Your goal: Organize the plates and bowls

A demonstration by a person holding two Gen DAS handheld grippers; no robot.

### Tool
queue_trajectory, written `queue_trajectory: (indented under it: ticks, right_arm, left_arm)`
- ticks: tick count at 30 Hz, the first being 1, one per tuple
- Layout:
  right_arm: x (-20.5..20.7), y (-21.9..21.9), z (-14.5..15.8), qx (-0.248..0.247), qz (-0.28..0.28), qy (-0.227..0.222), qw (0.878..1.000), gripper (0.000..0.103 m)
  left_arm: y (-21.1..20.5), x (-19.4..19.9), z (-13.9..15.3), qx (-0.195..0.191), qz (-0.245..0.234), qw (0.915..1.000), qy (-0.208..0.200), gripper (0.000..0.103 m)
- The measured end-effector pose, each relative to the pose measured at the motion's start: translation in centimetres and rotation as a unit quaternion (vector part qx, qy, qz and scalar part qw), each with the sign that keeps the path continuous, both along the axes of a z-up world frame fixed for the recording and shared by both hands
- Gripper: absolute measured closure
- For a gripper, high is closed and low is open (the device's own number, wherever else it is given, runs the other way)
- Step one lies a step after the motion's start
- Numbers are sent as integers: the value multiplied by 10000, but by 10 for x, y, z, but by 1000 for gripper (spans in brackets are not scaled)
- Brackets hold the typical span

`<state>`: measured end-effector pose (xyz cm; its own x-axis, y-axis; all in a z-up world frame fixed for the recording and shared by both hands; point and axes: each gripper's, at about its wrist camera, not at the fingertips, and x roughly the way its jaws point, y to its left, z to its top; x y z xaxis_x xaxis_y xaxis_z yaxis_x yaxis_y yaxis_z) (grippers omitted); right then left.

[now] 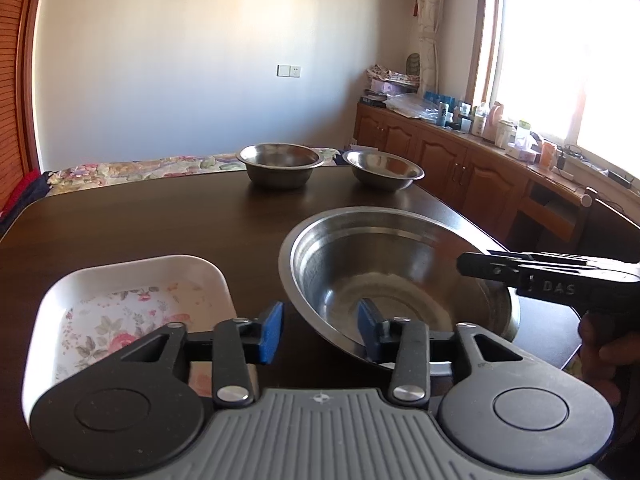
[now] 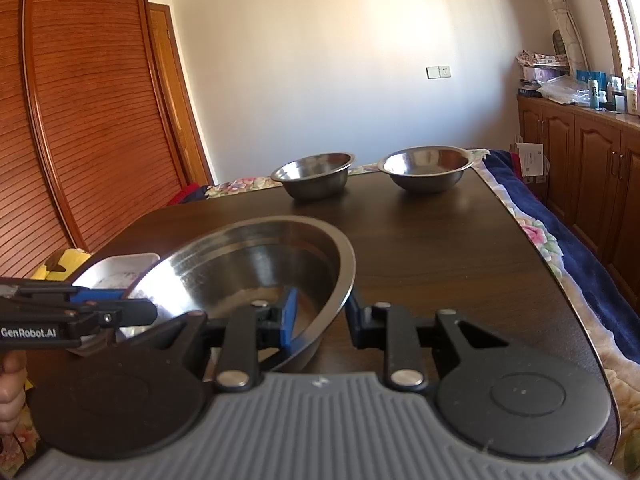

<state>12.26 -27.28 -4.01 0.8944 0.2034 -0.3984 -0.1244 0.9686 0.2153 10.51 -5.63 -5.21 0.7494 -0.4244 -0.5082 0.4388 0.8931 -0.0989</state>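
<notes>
Dark table (image 2: 440, 240), shiny steel bowl (image 2: 248, 264), rim in right claw (image 2: 322, 316), left claw (image 1: 319, 332) parted

Blown-out window (image 1: 560, 60) glare, fisheye-warped edges

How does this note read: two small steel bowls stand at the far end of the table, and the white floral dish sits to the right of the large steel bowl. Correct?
Not quite. The white floral dish sits to the left of the large steel bowl, not the right; the left wrist view shows it. The small steel bowls do stand at the far end of the table.
</notes>
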Motion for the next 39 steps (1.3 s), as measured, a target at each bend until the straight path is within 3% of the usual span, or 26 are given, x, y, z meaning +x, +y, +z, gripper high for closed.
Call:
queue_trajectory:
  ticks: [6,21,26,39]
  right_arm:
    - [-4,-8,9,-52,-83,-112,9999,71]
    - [0,-26,57,-499,-186,-604,9968,70]
    - [17,-31,69,-440,42,-619,9971,70]
    - [85,-26,79,-961,513,-415,9932,64]
  left_arm:
    - [10,2,9,-56,155,9998,-136,45]
    - [18,20,38,74,303,9982,-519,40]
    - [15,41,41,192,305,9979,-540,40]
    - [-1,111,48,358,354,9975,-488,37]
